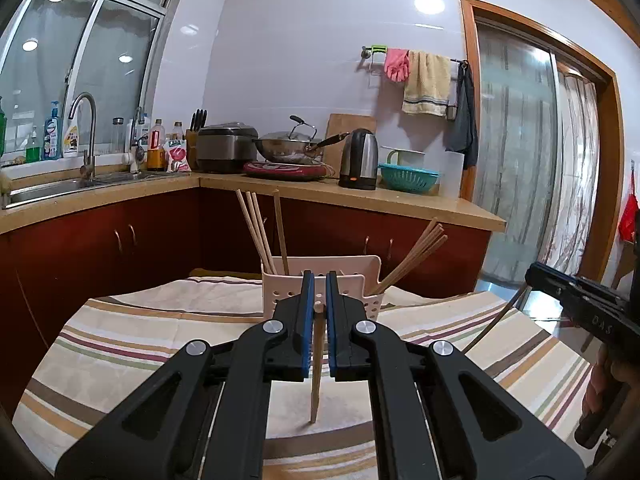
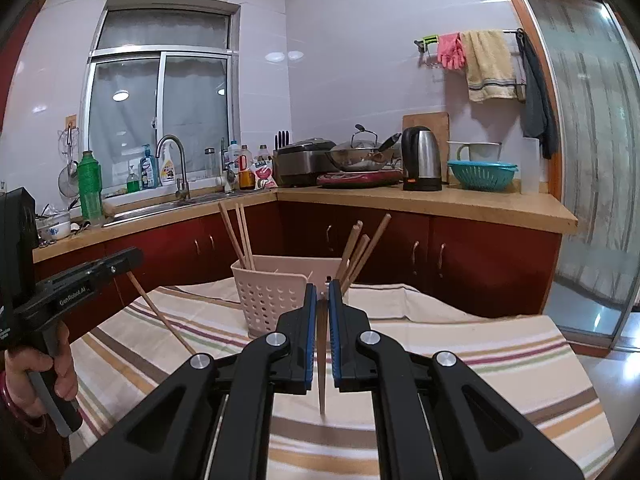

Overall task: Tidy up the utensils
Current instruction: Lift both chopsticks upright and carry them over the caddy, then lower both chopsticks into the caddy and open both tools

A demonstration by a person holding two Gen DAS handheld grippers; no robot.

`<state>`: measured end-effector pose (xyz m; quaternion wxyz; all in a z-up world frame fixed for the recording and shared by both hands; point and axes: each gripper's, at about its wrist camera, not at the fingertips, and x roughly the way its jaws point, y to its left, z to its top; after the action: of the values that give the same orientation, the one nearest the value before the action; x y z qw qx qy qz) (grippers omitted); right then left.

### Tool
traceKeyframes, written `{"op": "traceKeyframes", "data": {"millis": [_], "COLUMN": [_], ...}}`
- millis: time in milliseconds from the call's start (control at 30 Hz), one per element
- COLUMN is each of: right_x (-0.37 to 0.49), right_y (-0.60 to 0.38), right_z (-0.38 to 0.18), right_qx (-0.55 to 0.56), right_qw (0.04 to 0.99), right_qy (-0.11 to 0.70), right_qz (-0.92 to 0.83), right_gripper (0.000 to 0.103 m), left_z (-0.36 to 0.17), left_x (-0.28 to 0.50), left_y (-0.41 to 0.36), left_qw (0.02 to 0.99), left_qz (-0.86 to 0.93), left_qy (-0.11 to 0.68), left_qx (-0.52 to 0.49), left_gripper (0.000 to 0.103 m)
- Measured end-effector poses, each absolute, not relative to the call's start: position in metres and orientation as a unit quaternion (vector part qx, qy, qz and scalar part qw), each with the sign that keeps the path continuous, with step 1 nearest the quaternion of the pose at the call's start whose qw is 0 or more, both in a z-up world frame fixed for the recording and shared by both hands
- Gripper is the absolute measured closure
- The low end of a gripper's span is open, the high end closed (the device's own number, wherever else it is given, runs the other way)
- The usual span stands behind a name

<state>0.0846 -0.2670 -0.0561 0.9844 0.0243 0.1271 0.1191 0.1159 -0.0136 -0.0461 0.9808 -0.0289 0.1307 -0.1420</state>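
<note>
holder (image 1: 320,284) base hidden, chopstick (image 2: 322,360) top hidden

Utensil caddy (image 1: 320,280) stands on the cloth-covered bench (image 1: 120,340), chopsticks (image 1: 256,228) upright in its left compartment, more (image 1: 416,256) leaning in its right. Behind: counter (image 1: 400,200) carrying kettle (image 1: 360,160), wok (image 1: 288,146), colander (image 1: 408,178); sink (image 1: 60,188) far left.

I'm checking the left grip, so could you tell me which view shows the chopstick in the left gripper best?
The right wrist view: there the left gripper appears side-on and its chopstick slants down toward the cloth, nearly whole. The left wrist view shows it only end-on between the shut fingers, foreshortened.
</note>
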Motion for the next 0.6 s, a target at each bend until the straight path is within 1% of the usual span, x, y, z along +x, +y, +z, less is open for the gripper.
{"op": "traceKeyframes", "data": {"millis": [233,600], "right_x": [0.099,0.108], "right_y": [-0.261,-0.258], "right_z": [-0.053,-0.041], "right_qx": [0.022,0.023], "right_qw": [0.984,0.985], "right_qy": [0.124,0.115], "right_qz": [0.125,0.130], "right_gripper": [0.096,0.096], "left_z": [-0.047,-0.025], "left_x": [0.129,0.139], "left_y": [-0.007,-0.003], "left_qw": [0.980,0.983], "left_qz": [-0.143,-0.146], "left_qy": [0.133,0.111], "left_qx": [-0.029,-0.028], "left_gripper": [0.097,0.097]}}
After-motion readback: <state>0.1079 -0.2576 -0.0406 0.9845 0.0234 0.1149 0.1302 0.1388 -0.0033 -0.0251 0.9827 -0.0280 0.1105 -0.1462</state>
